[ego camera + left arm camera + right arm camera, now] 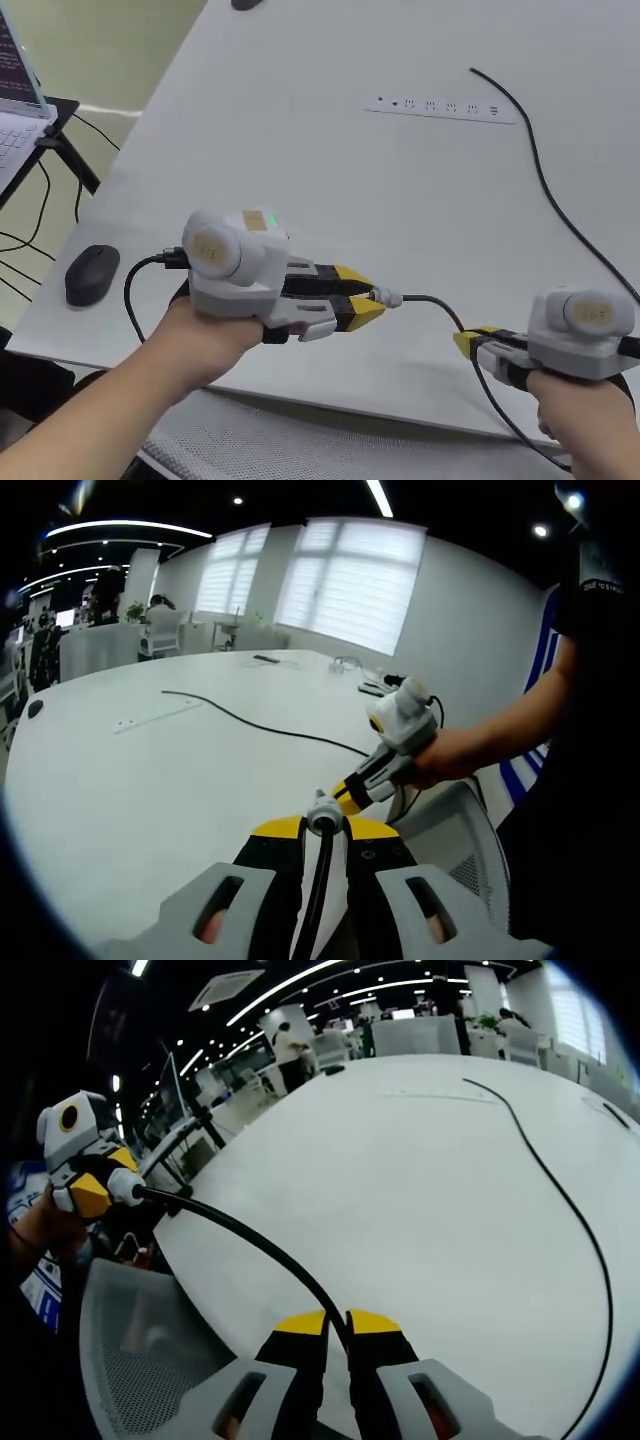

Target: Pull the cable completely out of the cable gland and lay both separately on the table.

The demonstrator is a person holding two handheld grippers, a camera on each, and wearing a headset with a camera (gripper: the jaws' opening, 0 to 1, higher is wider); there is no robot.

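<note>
My left gripper (375, 296) is shut on a small grey-white cable gland (389, 298) just above the table's near edge. A black cable (436, 302) runs from the gland rightward into my right gripper (463, 342), which is shut on it, then hangs down past the table edge. In the left gripper view the gland (323, 814) sits at the yellow tips, with the cable (318, 880) lying between the jaws. The right gripper view has the cable (250, 1245) rising from its jaws up-left to the gland (128, 1188).
A white power strip (440, 108) lies at the far side of the white table (300, 160). A second long black cable (545, 180) snakes along the right. A mouse (92, 273) sits at the left edge, a laptop (15, 100) beyond. A mesh chair (260, 440) stands below.
</note>
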